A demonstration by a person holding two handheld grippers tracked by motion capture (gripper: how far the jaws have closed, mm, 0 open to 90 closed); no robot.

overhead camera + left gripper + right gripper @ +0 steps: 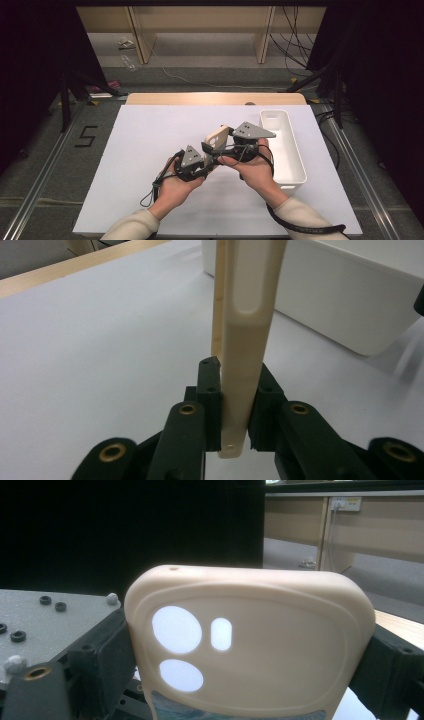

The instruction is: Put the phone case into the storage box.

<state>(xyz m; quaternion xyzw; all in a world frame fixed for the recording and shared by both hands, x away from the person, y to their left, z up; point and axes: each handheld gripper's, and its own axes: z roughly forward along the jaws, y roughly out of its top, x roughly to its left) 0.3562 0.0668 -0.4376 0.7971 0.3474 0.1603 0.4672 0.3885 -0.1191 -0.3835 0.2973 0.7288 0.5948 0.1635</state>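
A cream phone case (218, 137) is held up above the middle of the white table (150, 150), just left of the white bin (290, 150), gripped from two sides at once. It is smooth and matte, with rounded corners, a raised border and three camera cut-outs: two round, one pill-shaped, seen in the right gripper view (250, 645). Edge-on in the left gripper view (247, 340) it is thin, with a long shallow groove along its side.

The left gripper (204, 159) comes from the lower left, its black jaws clamped across the case's thin edge. The right gripper (227, 142) comes from the right, its jaws set wide and pressing on the case's two long sides. Both hands sit close together, the left hand (177, 187) palm up under its tool, the right hand (255, 167) wrapped over its own
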